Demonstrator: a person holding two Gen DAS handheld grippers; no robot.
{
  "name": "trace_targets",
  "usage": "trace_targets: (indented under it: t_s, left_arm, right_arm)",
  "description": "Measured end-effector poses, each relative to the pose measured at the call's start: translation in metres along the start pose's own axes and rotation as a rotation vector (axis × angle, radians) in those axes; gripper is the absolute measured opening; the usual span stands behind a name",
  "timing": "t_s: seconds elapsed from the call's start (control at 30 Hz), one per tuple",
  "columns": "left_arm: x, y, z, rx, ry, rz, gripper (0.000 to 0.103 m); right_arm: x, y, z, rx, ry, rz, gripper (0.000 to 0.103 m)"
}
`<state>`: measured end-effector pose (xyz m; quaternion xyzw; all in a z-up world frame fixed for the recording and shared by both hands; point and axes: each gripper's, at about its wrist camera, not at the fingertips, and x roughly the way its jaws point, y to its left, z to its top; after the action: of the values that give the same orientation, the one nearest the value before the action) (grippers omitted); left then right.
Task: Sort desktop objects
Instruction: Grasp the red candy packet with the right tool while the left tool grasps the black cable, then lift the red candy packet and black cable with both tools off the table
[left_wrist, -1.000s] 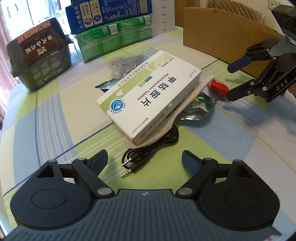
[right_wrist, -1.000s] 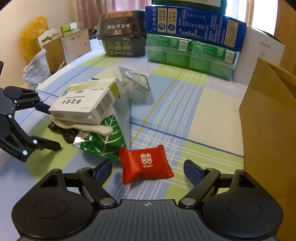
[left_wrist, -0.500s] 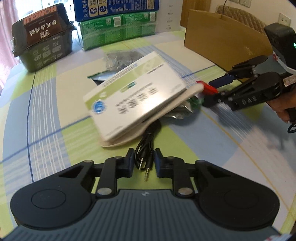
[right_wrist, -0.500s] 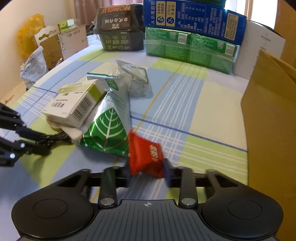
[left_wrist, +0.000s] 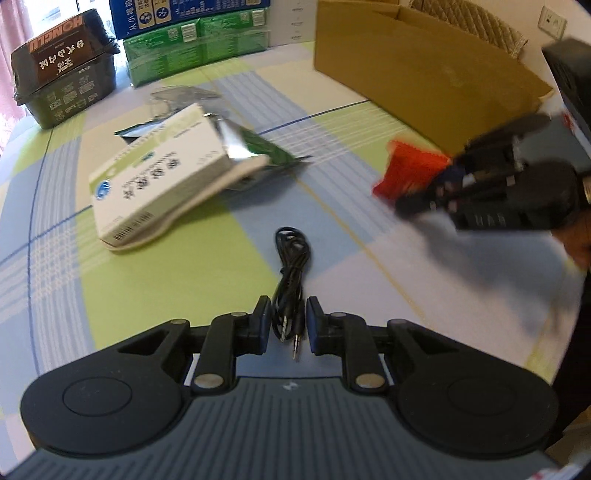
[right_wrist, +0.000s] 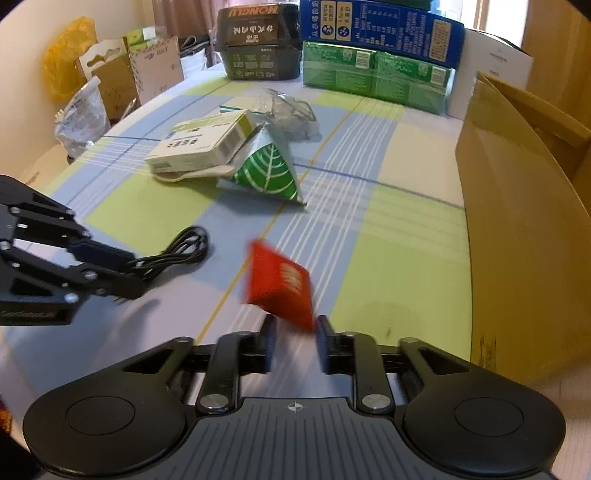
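My left gripper is shut on a coiled black audio cable, its two plugs poking out behind the pads; the loop end trails on the checked tablecloth. The same cable shows in the right wrist view, held by the left gripper. My right gripper is shut on a red candy packet, lifted above the cloth. In the left wrist view that packet sticks out of the right gripper. A white medicine box lies on a pale insole beside a green leaf-print pouch.
An open cardboard box stands along the right side. Green and blue cartons and a dark tub line the far edge. A crumpled clear bag lies behind the medicine box. Bags and boxes sit off the table's left.
Both grippers closed, the left on the cable, the right on the red packet. The cable has been pulled out from under the medicine box, and the packet has been lifted off the cloth.
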<state>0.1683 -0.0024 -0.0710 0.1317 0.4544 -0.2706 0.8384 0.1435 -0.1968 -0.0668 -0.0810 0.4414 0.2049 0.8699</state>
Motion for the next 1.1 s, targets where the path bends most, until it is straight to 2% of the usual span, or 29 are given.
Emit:
trace_targets:
  t_s: [0.03,0.1,0.2,0.33,0.43,0.5,0.67,0.8,0.87,0.9,0.93,1.1]
  left_arm:
    - [-0.002,-0.005,-0.001,-0.006,-0.007,0.001,0.016]
    - [-0.005,-0.012,-0.003,-0.022,-0.019,0.003,0.016]
    - [-0.008,-0.018,-0.007,-0.060,-0.045,0.006,0.017]
    - [-0.012,-0.018,-0.011,-0.111,-0.082,0.003,0.030]
    - [-0.014,-0.018,-0.011,-0.103,-0.109,0.004,0.039]
    - [-0.013,-0.016,-0.012,-0.097,-0.114,0.007,0.042]
    - [-0.004,-0.017,-0.010,-0.068,-0.101,0.010,0.042]
    - [0.004,-0.014,-0.007,-0.069,-0.079,0.000,0.038]
    - [0.007,-0.014,-0.007,-0.063,-0.074,-0.001,0.033]
    - [0.007,-0.014,-0.006,-0.059,-0.076,-0.005,0.024]
    - [0.007,-0.015,-0.006,-0.056,-0.078,-0.007,0.022]
    - [0.007,-0.014,-0.007,-0.067,-0.078,0.014,0.021]
  right_arm:
    - [-0.005,0.001,-0.005,0.016,-0.007,0.004,0.049]
    - [-0.013,0.001,-0.013,0.039,-0.030,0.005,0.059]
    - [-0.017,0.000,-0.020,0.073,-0.049,0.015,0.061]
    - [-0.015,-0.001,-0.019,0.107,-0.077,0.054,0.064]
    - [-0.013,-0.002,-0.014,0.145,-0.106,0.089,0.069]
    - [-0.010,0.000,-0.010,0.141,-0.120,0.106,0.072]
    - [0.002,0.008,-0.009,0.120,-0.100,0.109,0.075]
    - [0.009,0.008,-0.008,0.125,-0.095,0.098,0.075]
    - [0.013,0.009,-0.006,0.121,-0.093,0.095,0.075]
    - [0.014,0.010,-0.006,0.116,-0.093,0.093,0.075]
    - [0.016,0.011,-0.005,0.108,-0.095,0.091,0.075]
    - [0.021,0.015,-0.005,0.074,-0.087,0.069,0.075]
